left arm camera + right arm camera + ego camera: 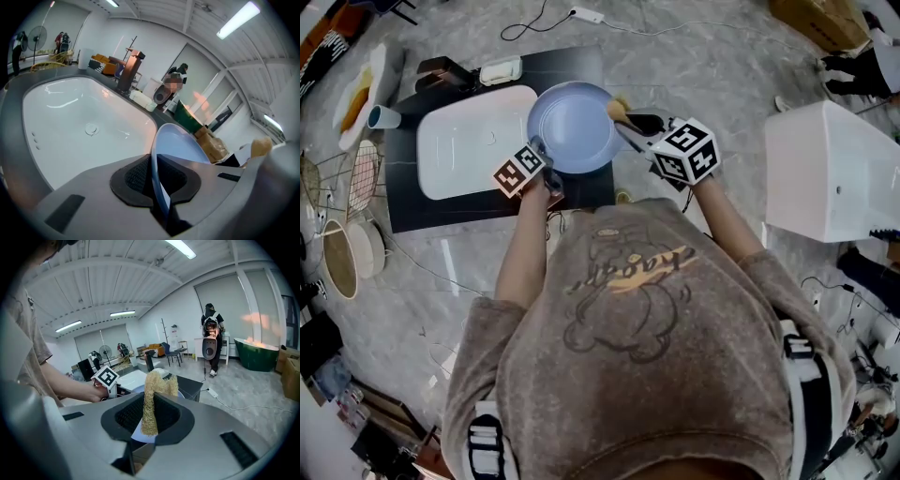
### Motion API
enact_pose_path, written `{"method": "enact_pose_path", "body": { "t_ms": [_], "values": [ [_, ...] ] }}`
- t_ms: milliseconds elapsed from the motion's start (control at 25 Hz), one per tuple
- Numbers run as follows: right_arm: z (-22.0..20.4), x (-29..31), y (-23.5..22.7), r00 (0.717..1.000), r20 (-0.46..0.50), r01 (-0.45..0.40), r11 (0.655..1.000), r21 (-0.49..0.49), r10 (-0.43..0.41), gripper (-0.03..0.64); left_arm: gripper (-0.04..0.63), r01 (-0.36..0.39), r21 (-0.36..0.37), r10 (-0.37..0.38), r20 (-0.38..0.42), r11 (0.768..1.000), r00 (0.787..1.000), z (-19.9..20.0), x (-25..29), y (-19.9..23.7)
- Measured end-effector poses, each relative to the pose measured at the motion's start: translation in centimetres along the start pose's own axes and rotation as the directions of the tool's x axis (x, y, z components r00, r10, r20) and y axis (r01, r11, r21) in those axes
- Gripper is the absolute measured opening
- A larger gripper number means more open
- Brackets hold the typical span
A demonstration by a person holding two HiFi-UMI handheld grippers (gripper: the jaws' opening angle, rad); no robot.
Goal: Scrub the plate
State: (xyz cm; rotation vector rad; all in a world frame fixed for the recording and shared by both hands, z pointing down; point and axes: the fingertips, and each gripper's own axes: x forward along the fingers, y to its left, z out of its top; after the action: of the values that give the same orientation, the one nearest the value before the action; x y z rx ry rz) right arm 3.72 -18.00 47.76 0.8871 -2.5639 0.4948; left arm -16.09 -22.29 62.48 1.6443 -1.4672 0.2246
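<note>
Left gripper (546, 171) clamps blue plate (575, 127) by its rim beside white sink (464, 150); right gripper (634, 127) pinches tan scrubber (617, 110) at plate's far rim.

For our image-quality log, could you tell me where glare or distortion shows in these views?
Head view: evenly lit, sharp, edges bowed. Left gripper view: round dark vignette, ceiling light blown out, sheen on the sink. Right gripper view: same vignette, loofah scrubber sharp.
</note>
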Motion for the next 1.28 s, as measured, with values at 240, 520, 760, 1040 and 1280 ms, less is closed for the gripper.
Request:
{"method": "enact_pose_path", "body": {
  "t_ms": [240, 520, 760, 1040, 1280],
  "values": [
    [0.1, -0.3, -0.8, 1.000, 0.011, 0.020, 1.000, 0.018, -0.020, 0.057, 0.090, -0.053, 0.117, 0.061, -0.068, 0.992, 0.996, -0.2, 0.6, 0.2],
    [1.2, -0.2, -1.5, 0.997, 0.054, 0.055, 0.998, 0.033, -0.057, 0.057, 0.127, -0.027, 0.220, 0.028, 0.001, 0.975, 1.000, 3.5, -1.5, -1.3],
    [3.0, 0.2, -1.7, 0.989, 0.115, 0.094, 0.995, 0.023, -0.096, 0.057, 0.127, 0.074, 0.359, -0.122, 0.113, 0.930, 0.986, 8.6, -6.2, -6.6],
    [4.8, 0.5, -0.3, 0.972, 0.201, 0.124, 0.992, -0.008, -0.119, 0.057, 0.126, 0.125, 0.482, -0.274, 0.253, 0.867, 0.928, 10.2, -11.6, -10.7],
    [5.0, 0.1, 0.2, 0.953, 0.263, 0.165, 0.986, -0.029, -0.152, 0.057, 0.046, 0.101, 0.535, -0.325, 0.344, 0.839, 0.881, 10.0, -14.0, -11.6]
  ]
}}
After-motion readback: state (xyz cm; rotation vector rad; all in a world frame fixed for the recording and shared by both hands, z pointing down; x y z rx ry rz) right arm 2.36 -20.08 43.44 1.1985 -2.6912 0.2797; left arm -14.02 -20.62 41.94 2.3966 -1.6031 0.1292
